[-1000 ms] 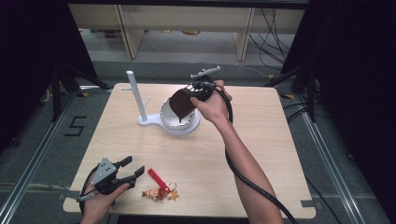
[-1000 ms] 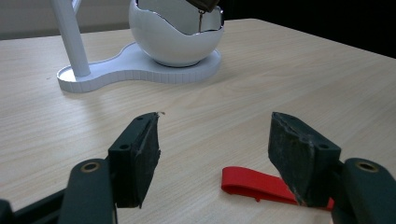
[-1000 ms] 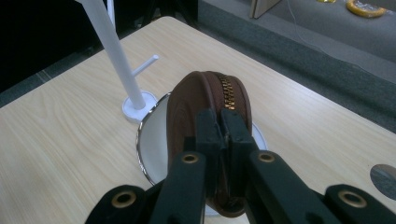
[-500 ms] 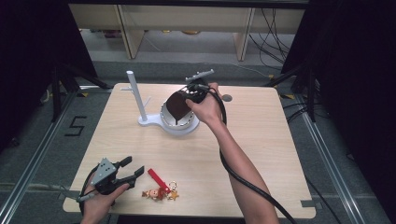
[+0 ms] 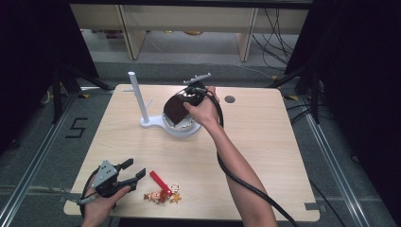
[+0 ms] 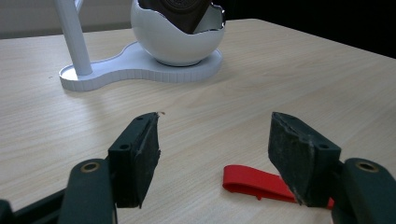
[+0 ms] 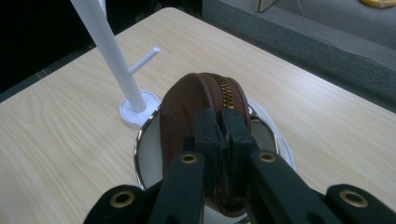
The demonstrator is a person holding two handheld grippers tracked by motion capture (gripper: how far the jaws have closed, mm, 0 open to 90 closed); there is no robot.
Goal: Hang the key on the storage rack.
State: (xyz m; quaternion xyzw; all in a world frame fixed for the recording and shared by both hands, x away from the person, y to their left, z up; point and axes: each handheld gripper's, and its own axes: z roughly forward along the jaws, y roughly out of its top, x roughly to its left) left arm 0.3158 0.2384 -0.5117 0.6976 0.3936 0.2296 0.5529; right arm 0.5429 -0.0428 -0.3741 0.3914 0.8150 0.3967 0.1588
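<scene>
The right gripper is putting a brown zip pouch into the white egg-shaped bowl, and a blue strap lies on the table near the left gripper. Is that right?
Nearly. The strap is red, not blue, as the high view shows. The rest holds: the right gripper grips the brown zip pouch in the white egg-shaped bowl.

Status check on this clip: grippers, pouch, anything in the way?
Right gripper shut on brown zip pouch, lowering it into egg-shaped bowl. Left gripper open, idle by red key strap. Nothing in the way.

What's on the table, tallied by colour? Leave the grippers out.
White: 1, stand with egg-shaped bowl
Brown: 1, zip pouch
Red: 1, strap
Mixed colours: 1, small charm figure
Total: 4
</scene>
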